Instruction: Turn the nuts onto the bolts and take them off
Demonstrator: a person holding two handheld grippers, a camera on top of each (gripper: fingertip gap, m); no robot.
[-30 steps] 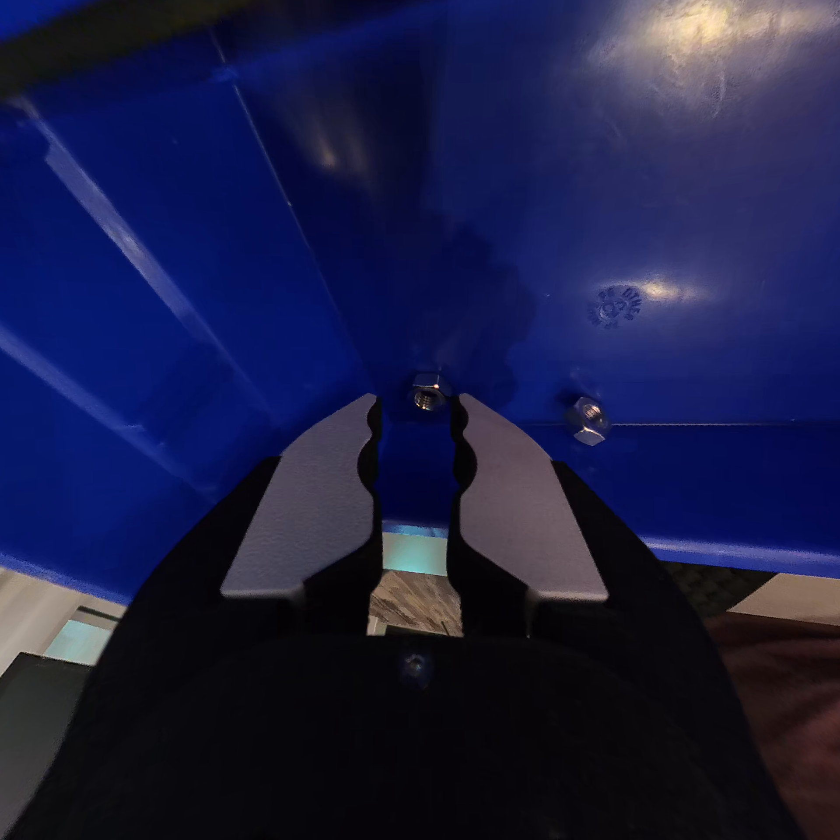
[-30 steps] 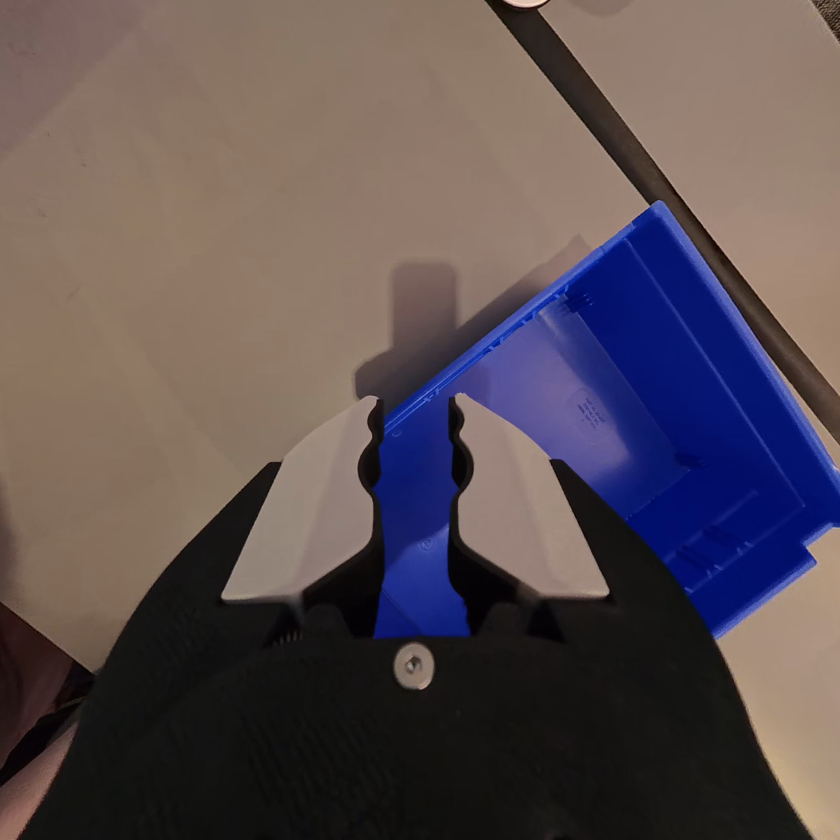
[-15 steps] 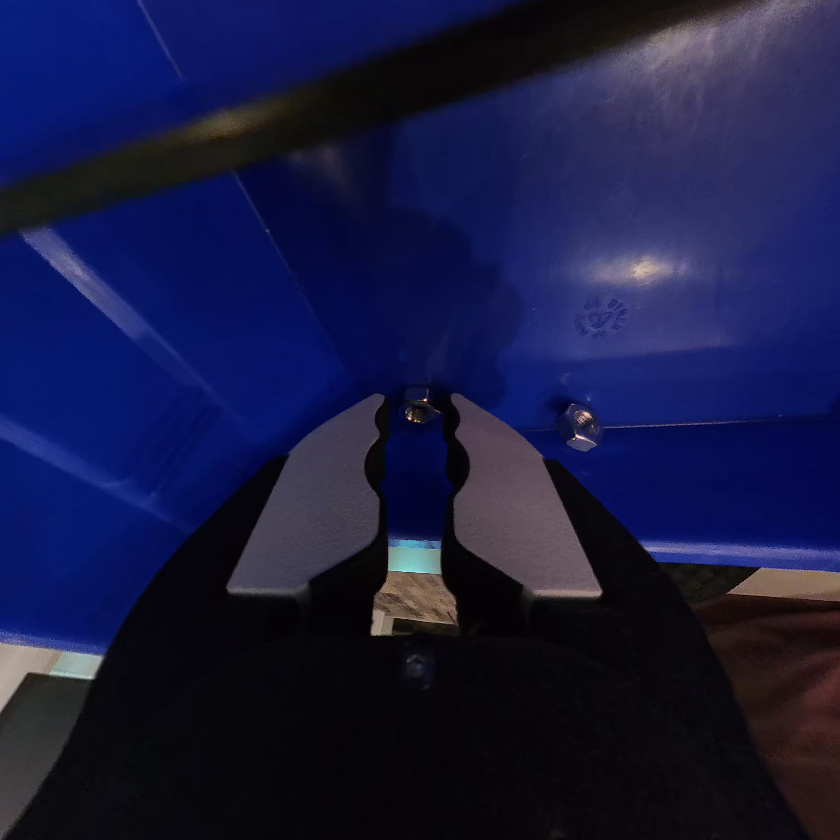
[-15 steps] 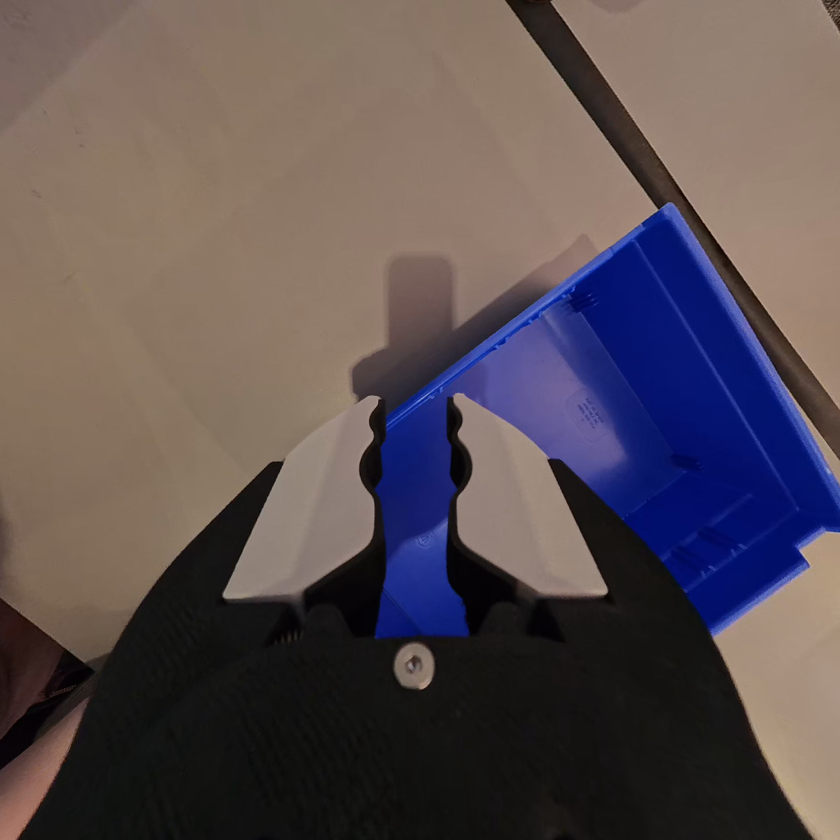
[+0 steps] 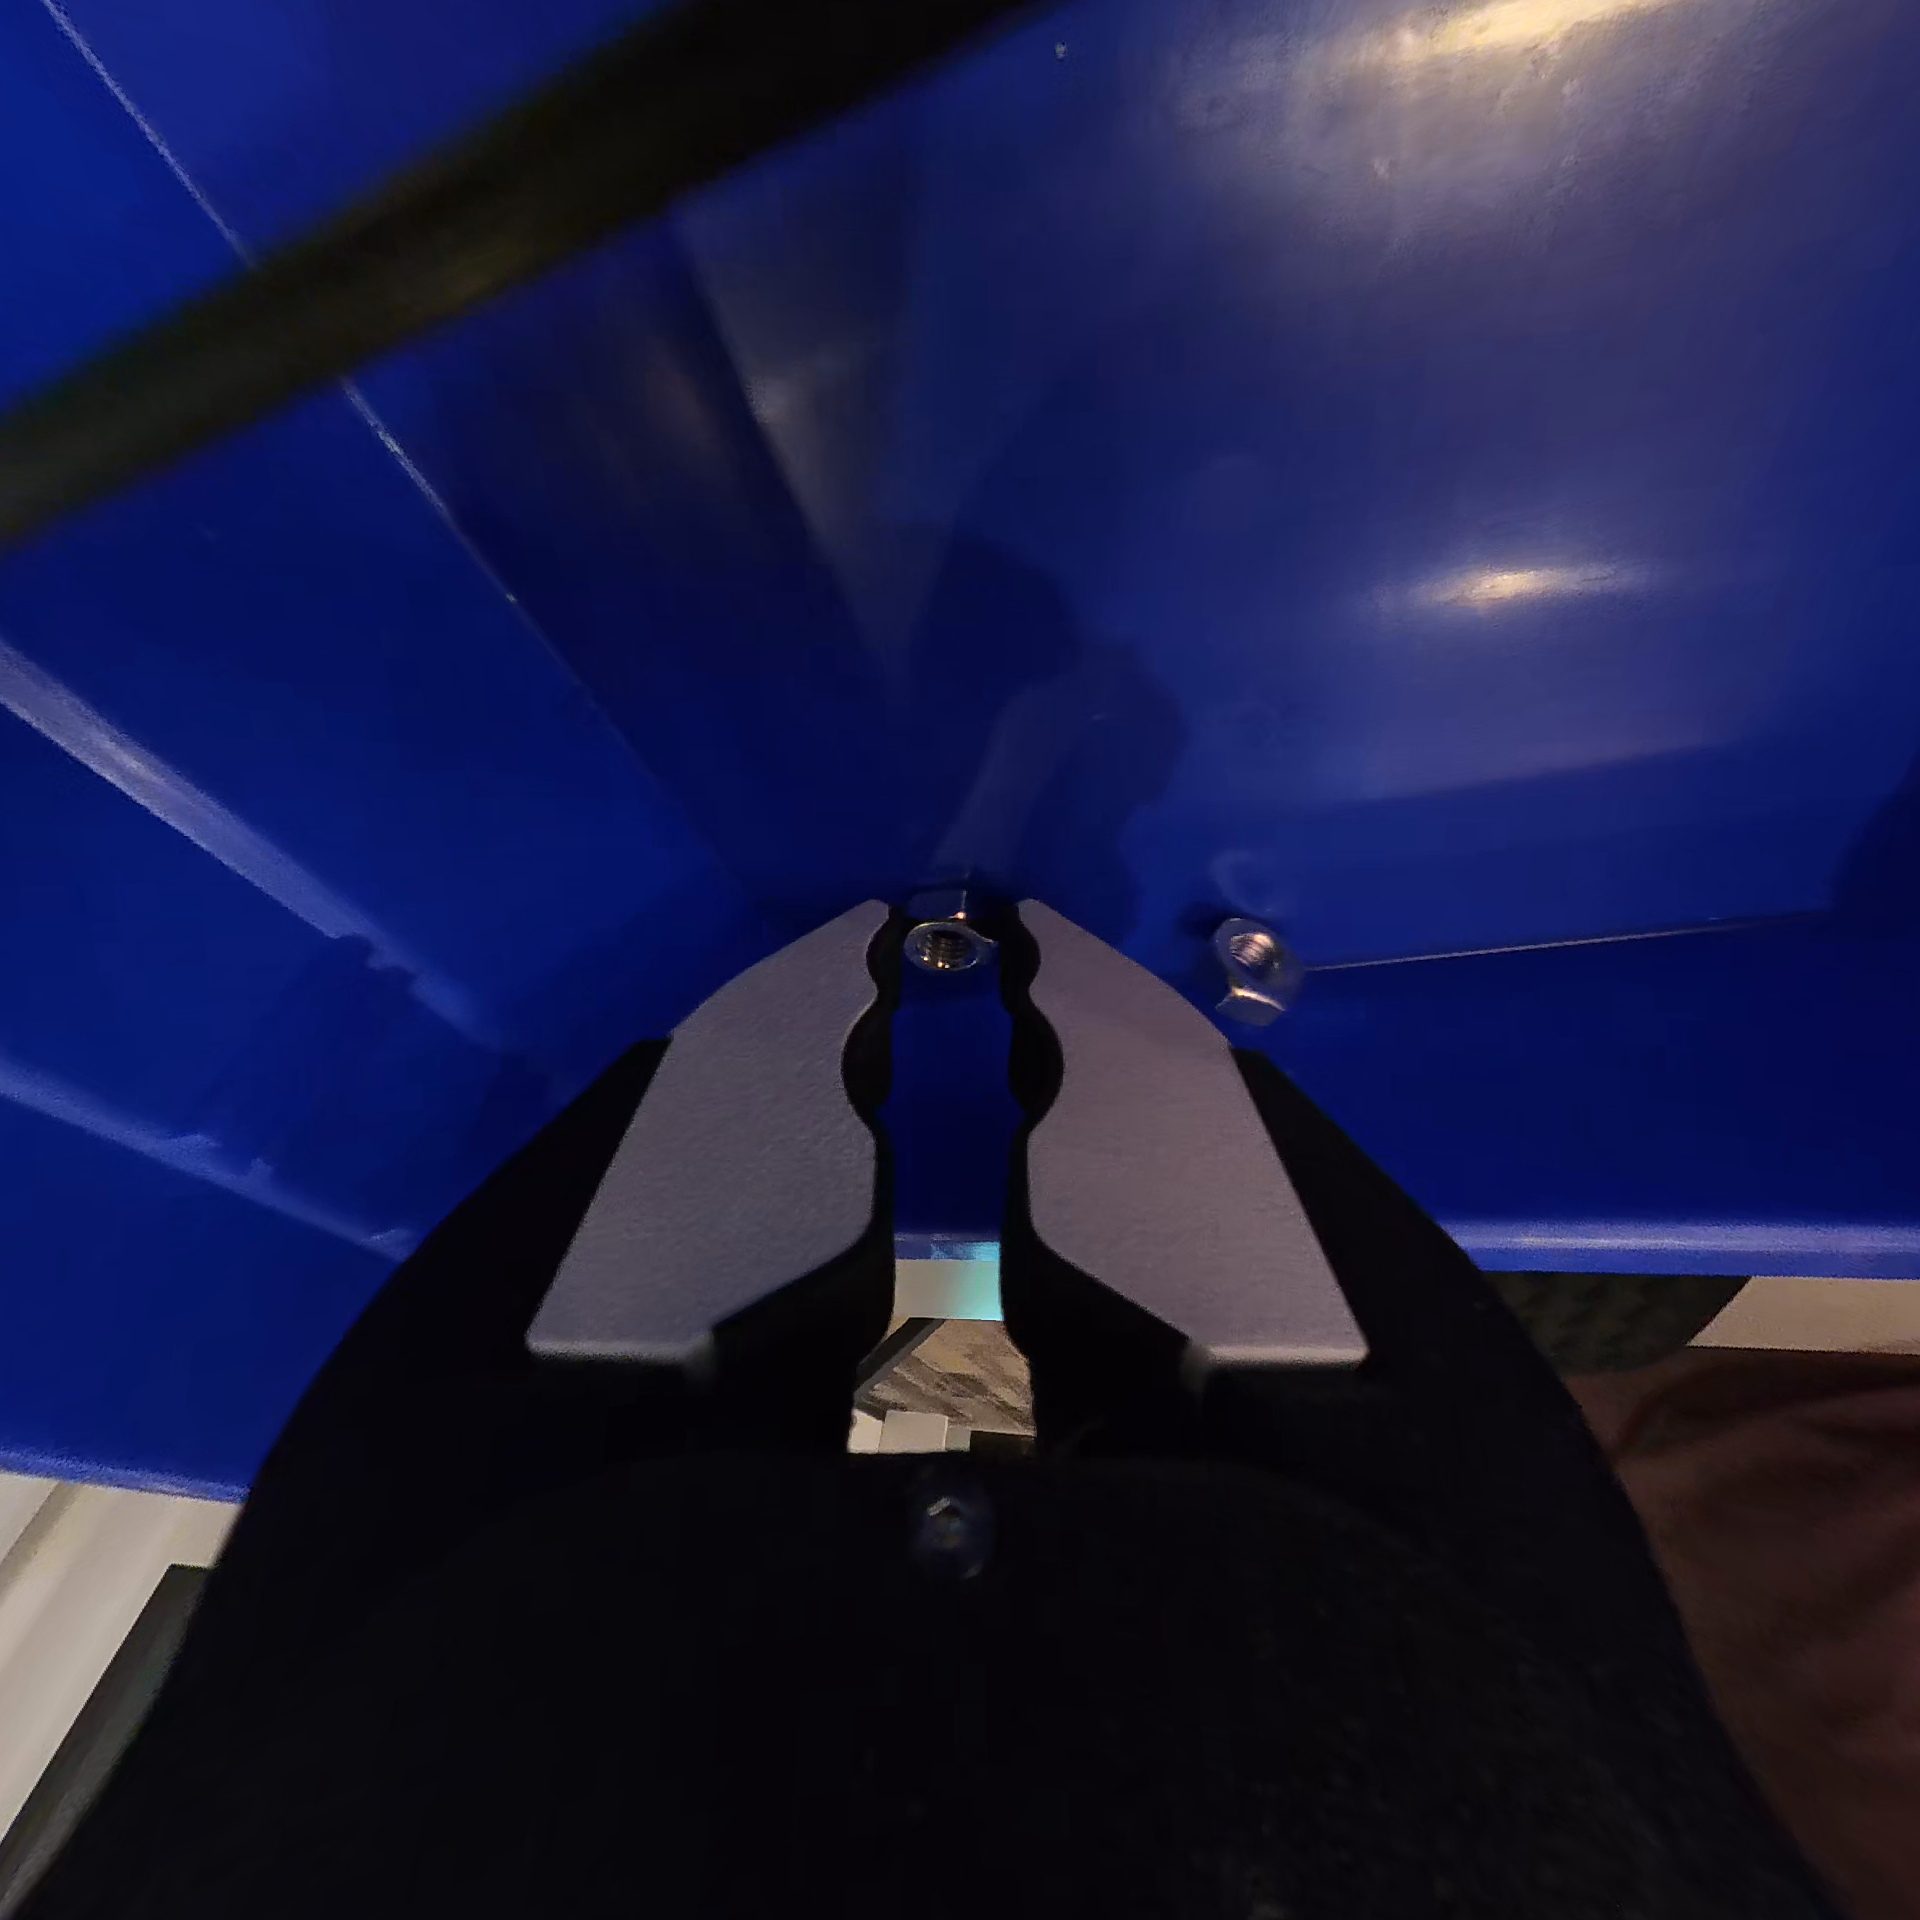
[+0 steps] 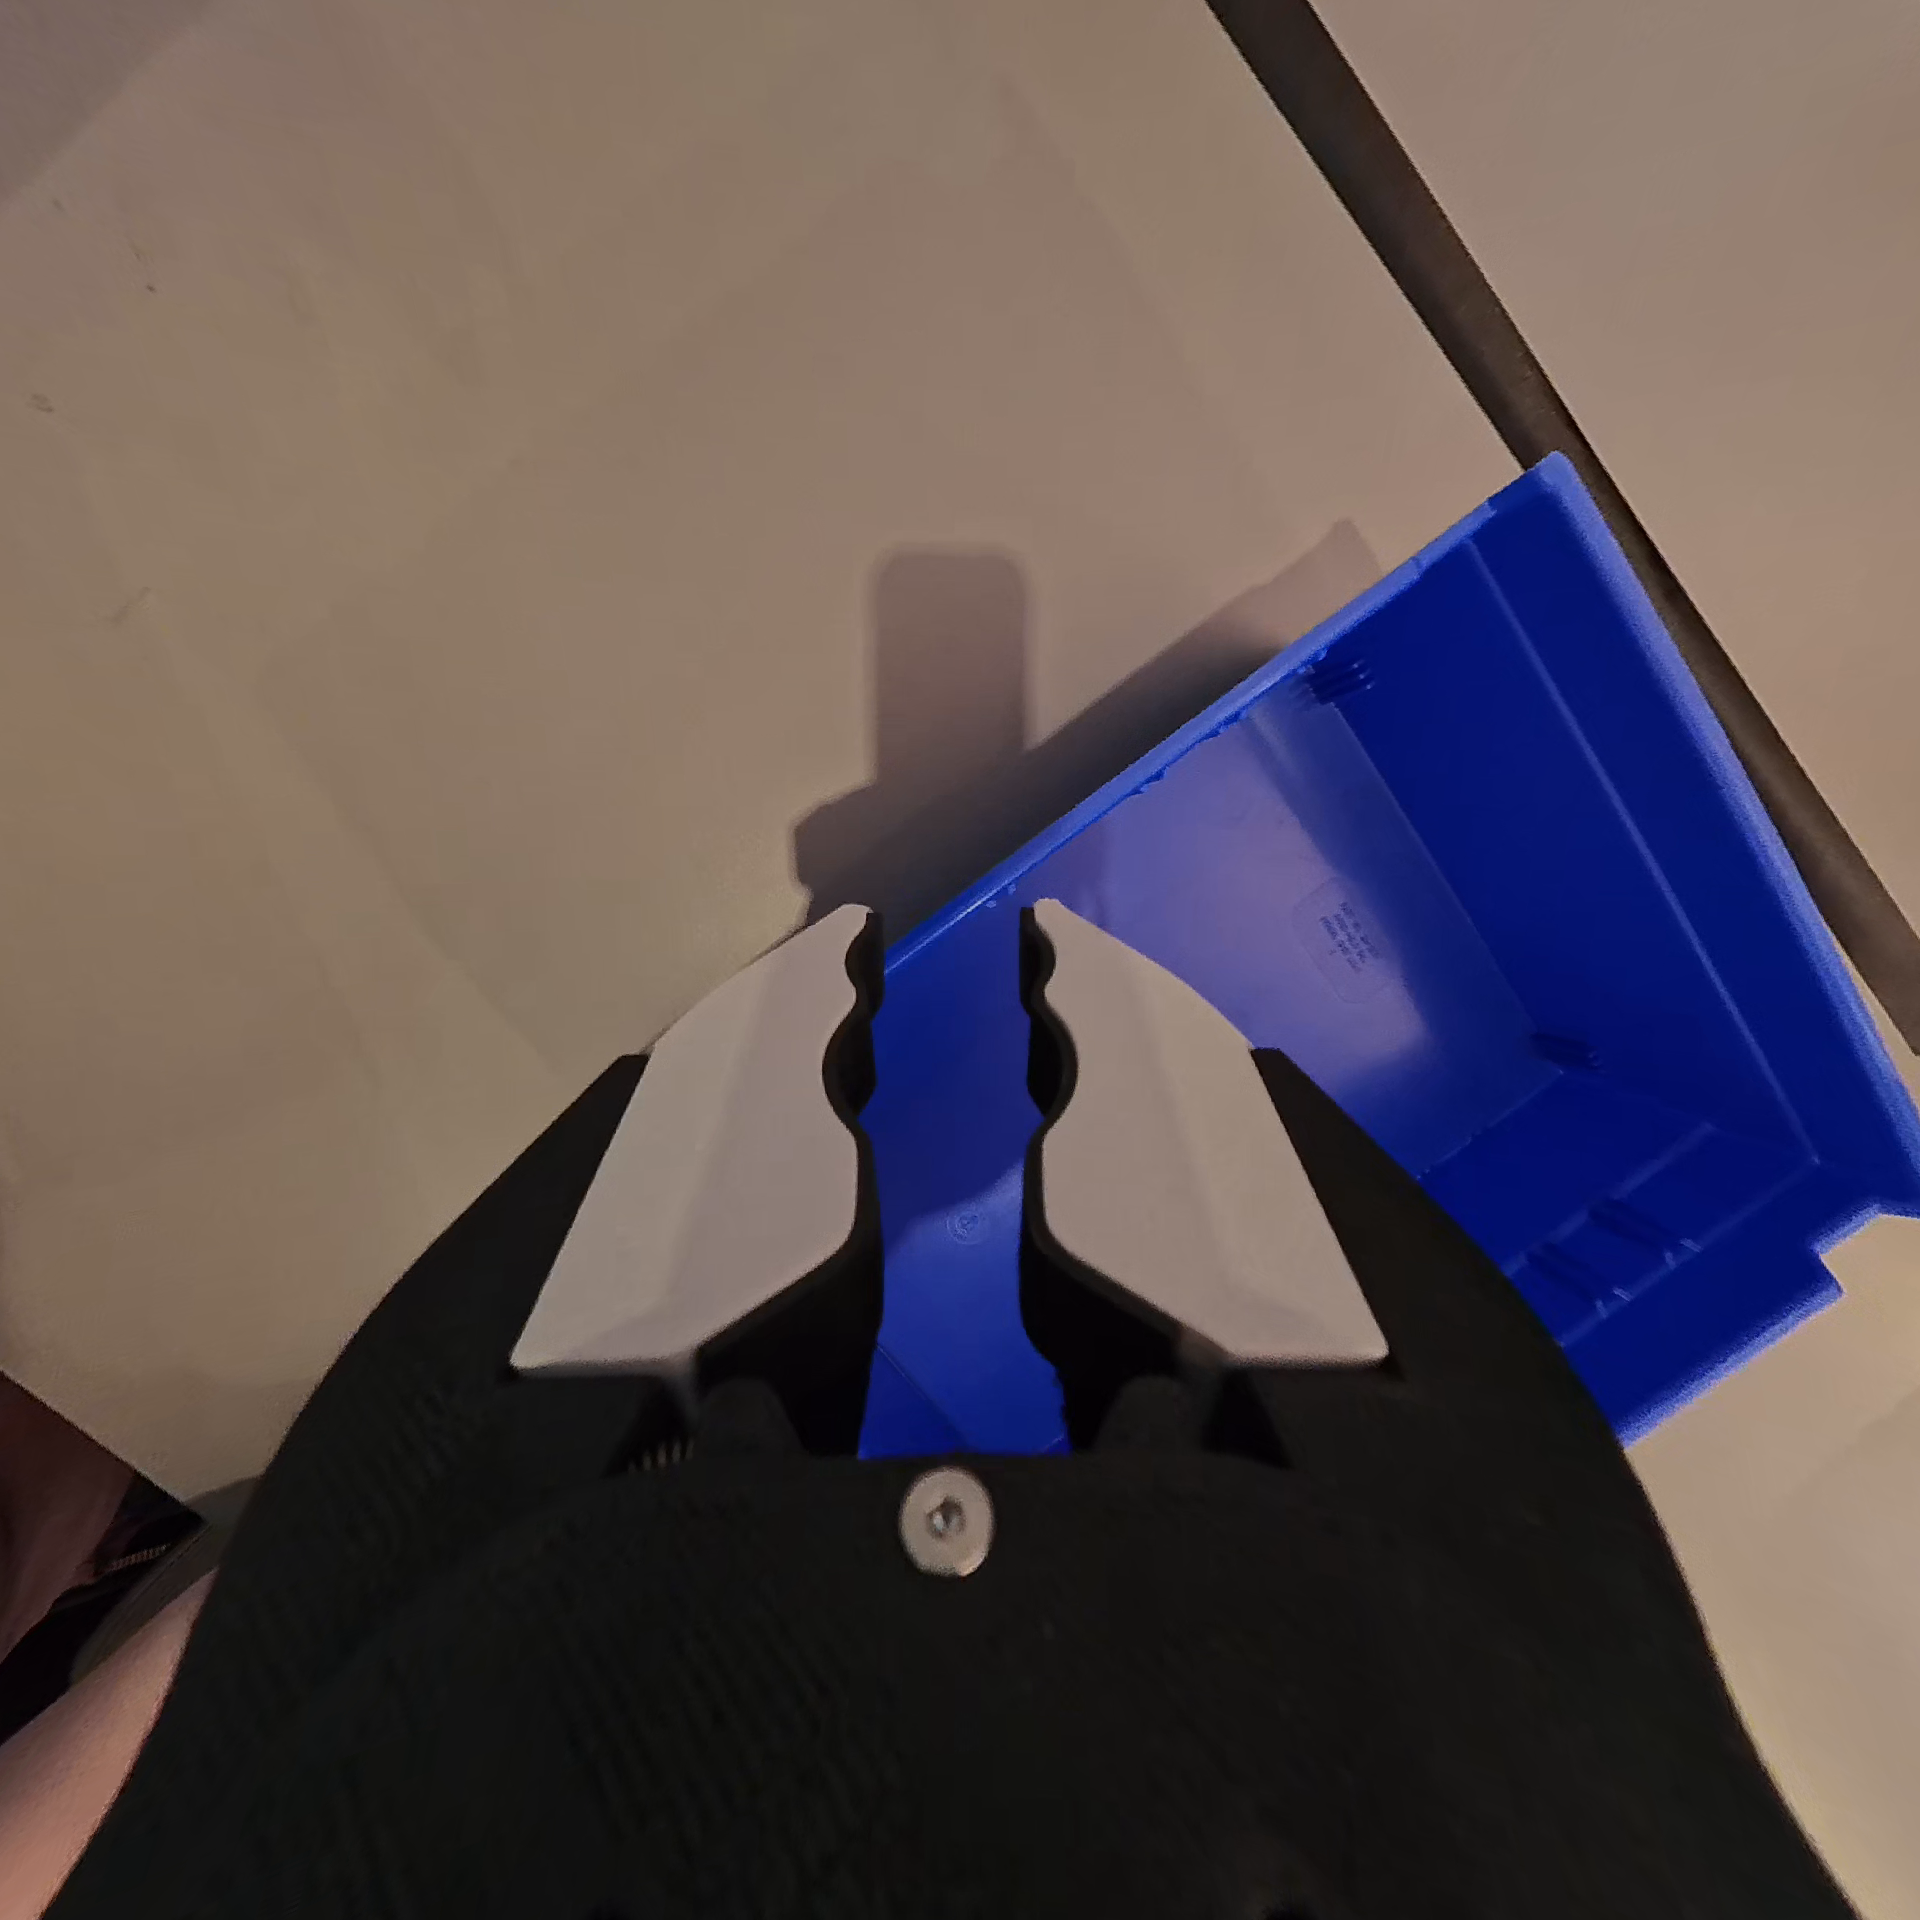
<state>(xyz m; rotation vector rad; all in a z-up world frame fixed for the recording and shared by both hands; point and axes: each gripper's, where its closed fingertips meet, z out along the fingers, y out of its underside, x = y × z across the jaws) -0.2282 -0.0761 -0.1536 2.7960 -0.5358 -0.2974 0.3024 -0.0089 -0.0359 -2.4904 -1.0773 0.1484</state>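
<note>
Pale bench [image 6: 520,520] carries a blue plastic bin [image 6: 1558,935], lying at an angle near a dark seam in the surface; rigid moulded walls, glossy, light by the look of it, likely to skid if pushed. In the right wrist view the right gripper [image 6: 945,914] hangs above the bin's near edge, jaws parted, nothing between them. In the left wrist view the left gripper [image 5: 951,920] reaches into the bin [image 5: 1351,416], low in the corner where floor meets wall. Two small steel hex nuts lie there. The near nut [image 5: 940,948] sits between the fingertips, threaded bore facing the camera; jaws are narrowed about it, but whether the pads actually press its flats cannot be told. The second nut [image 5: 1255,971] lies just beside the right-hand finger, tipped against the fold in the bin floor, untouched. No bolts in view. Judgement: nuts are hard, smooth, light and tiny, prone to squirt out or roll on the slick plastic; best taken across two opposite flats, at the very tips, with a square, gentle squeeze. Against the picture a second back: the left gripper has moved forward so the nut now lies within the tips rather than just ahead of them, and the gap has narrowed somewhat. Right gripper and bin look much the same.
</note>
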